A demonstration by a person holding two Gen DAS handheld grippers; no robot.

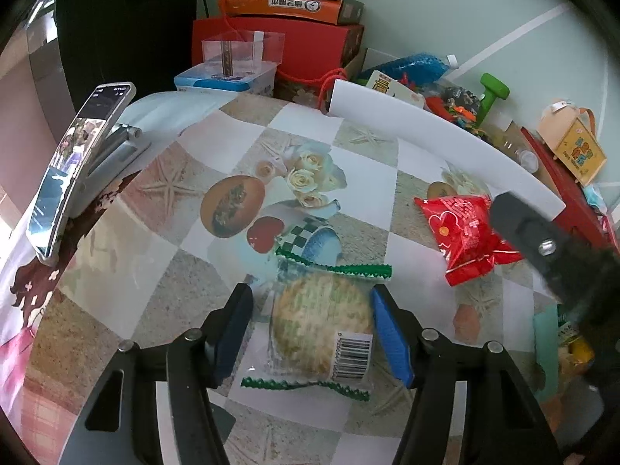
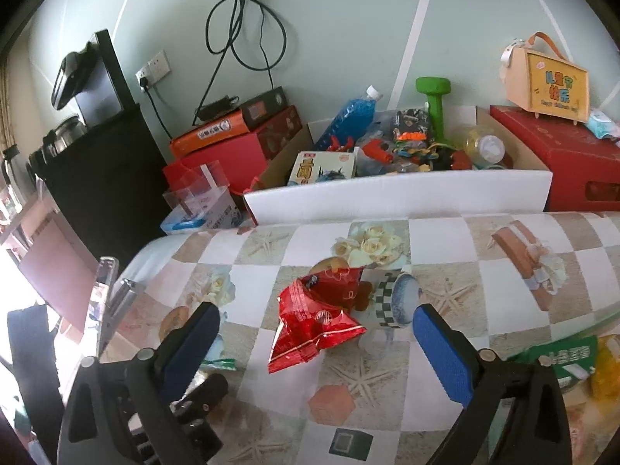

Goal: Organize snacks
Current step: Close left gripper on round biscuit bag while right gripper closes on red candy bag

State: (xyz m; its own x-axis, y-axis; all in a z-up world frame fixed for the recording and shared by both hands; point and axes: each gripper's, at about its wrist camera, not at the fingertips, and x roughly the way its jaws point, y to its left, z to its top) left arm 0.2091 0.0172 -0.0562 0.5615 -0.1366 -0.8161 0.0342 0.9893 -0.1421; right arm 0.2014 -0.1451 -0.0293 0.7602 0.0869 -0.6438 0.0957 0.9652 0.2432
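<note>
A clear cookie packet [image 1: 321, 321] with green zigzag ends lies on the patterned tablecloth [image 1: 162, 255]. My left gripper [image 1: 310, 302] straddles it, with a blue pad against each side of the wrapper. A red snack packet [image 2: 314, 321] lies crumpled further right, also visible as the red snack packet [image 1: 469, 236] in the left wrist view. My right gripper [image 2: 316, 312] stands wide open just short of it, nothing between the pads. One black finger of the right gripper [image 1: 542, 248] reaches in over the red packet's right end.
A phone on a stand [image 1: 73, 162] sits at the table's left edge. A white-fronted box of toys [image 2: 399, 190] runs along the far edge, with red boxes [image 2: 558, 162] beside it. A green packet [image 2: 562, 356] and yellow items lie at the right.
</note>
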